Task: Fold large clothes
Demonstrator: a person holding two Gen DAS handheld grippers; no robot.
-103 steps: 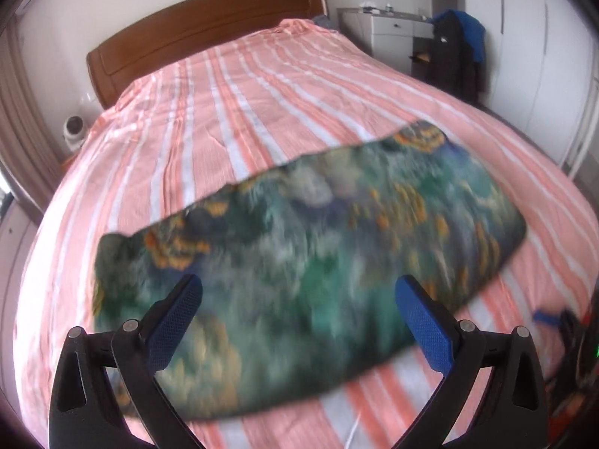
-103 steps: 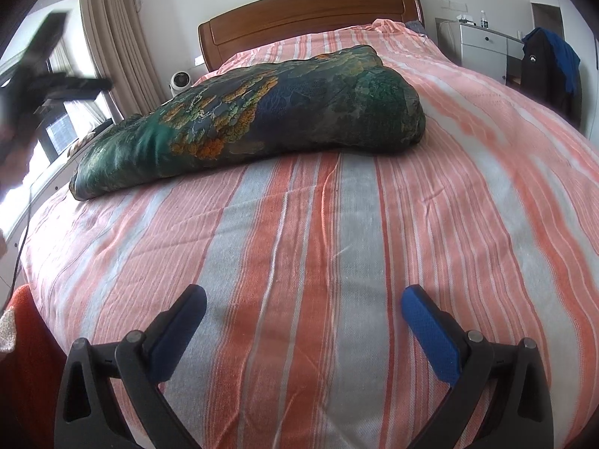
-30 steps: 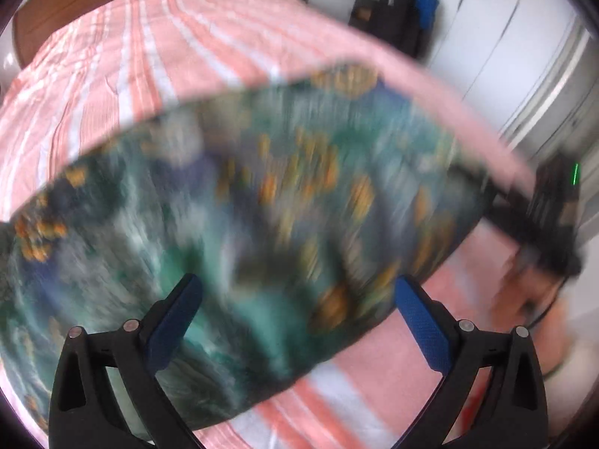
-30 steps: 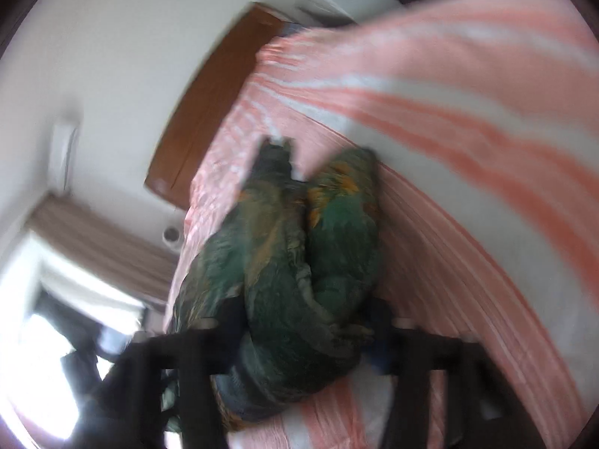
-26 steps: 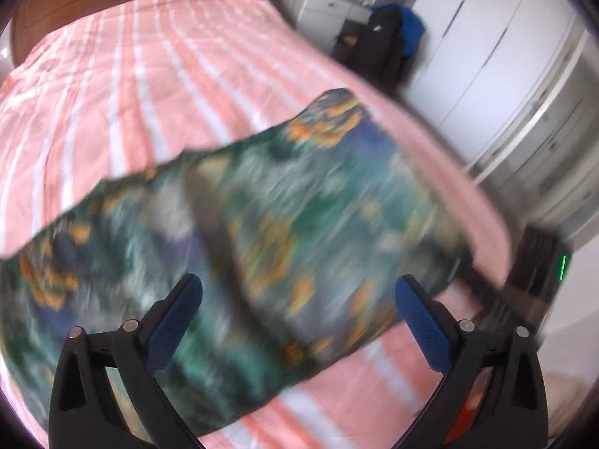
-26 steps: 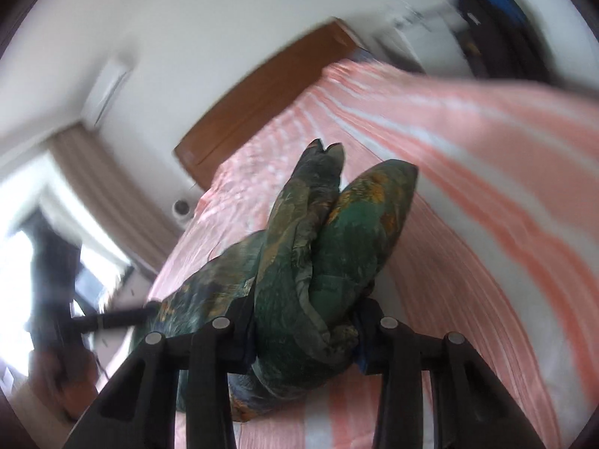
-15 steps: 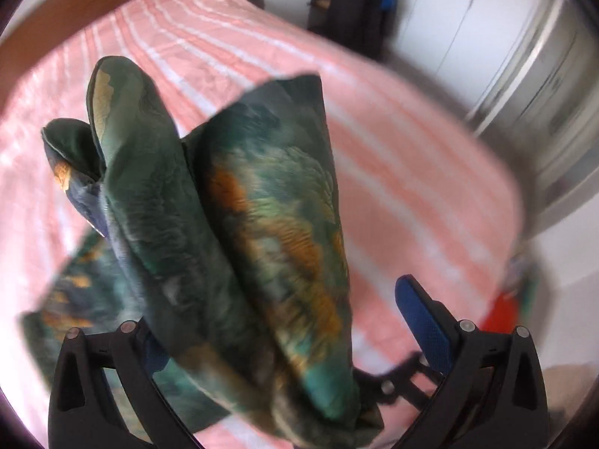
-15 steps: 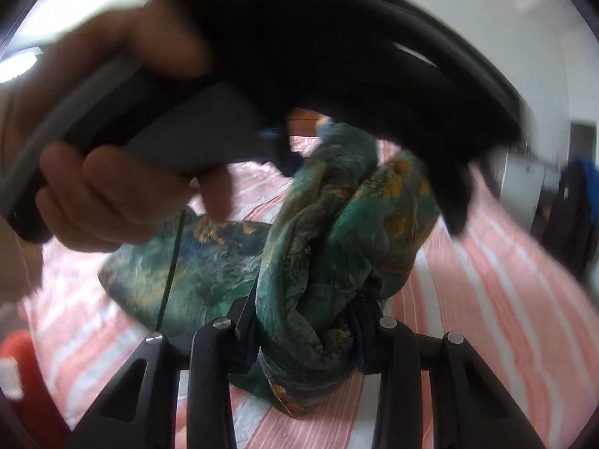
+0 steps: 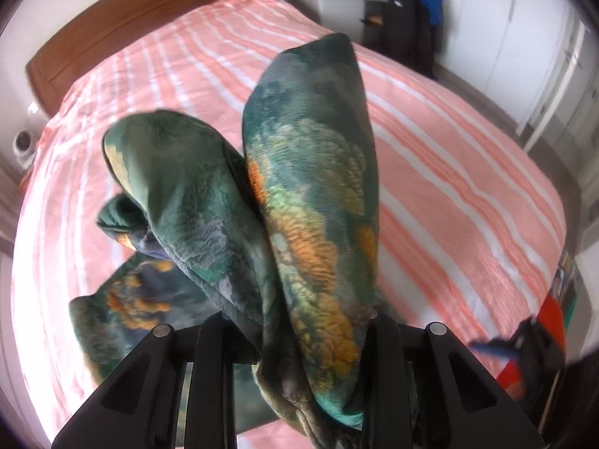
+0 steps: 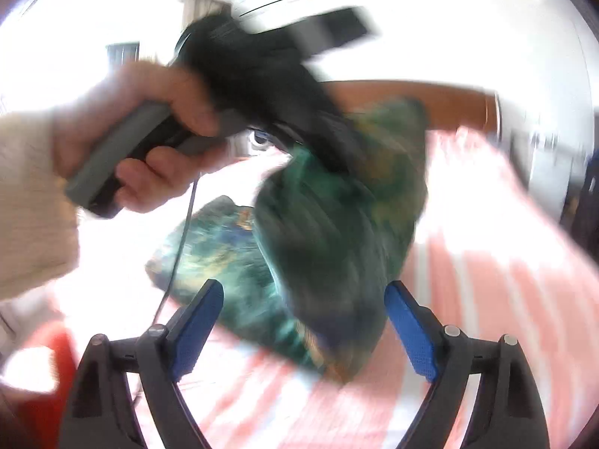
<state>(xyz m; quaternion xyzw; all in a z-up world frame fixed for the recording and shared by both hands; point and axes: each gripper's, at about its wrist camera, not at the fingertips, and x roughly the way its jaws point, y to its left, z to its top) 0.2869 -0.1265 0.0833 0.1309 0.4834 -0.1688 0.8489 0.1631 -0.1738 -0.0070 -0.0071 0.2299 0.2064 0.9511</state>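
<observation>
Two tongs are meeting at one bunch of cloth [image 9: 310, 202]: left gripper [image 9: 295, 321] closing on it, right gripper [image 10: 303, 321] opening (nothing pinched), cloth hanging bedward.

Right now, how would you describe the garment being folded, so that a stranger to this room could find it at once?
Look at the big bed with the pink and white striped cover and the wooden headboard. Above its near edge, the left gripper is closing on a bunched garment whose lower part lies on the cover. It is the only dark green cloth, with orange patches.
</observation>
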